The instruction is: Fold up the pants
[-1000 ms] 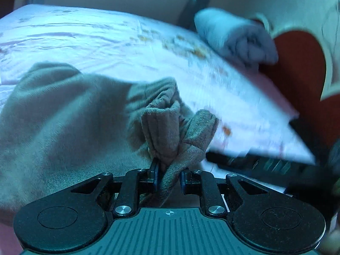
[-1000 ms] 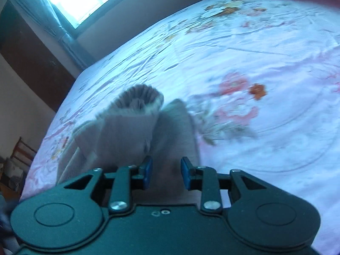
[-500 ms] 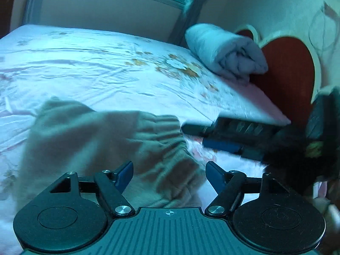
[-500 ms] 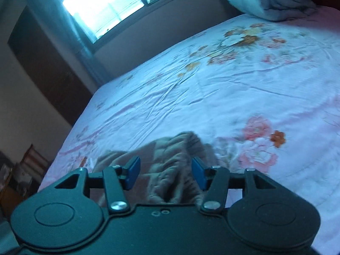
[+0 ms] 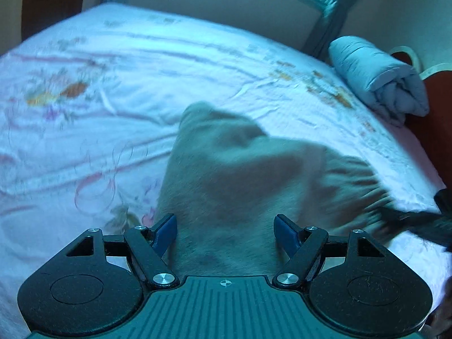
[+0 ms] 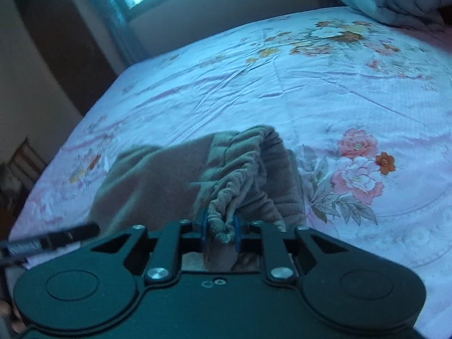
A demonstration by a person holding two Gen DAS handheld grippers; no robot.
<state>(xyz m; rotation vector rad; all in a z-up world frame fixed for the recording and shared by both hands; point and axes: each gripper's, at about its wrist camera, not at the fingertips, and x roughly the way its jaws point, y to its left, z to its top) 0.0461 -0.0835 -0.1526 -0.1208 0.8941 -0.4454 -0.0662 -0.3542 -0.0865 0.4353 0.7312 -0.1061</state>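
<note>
- Left gripper (image 5: 224,233) hangs released over the pants (image 5: 254,186), fingers spread wide.
- Right gripper (image 6: 220,230) is clenched on the bunched waistband (image 6: 240,180).
- Pants lie crumpled on the bed (image 6: 310,90).

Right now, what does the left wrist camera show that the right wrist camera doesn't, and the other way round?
Only the left wrist view shows the left gripper with its jaws wide open over the flat body of the pants, gripping nothing. Only the right wrist view shows the right gripper shut on the gathered elastic waistband, plus the pink flower print beside it. Both show the brown pants on the floral bedsheet and the rolled blanket at the far end of the bed.
</note>
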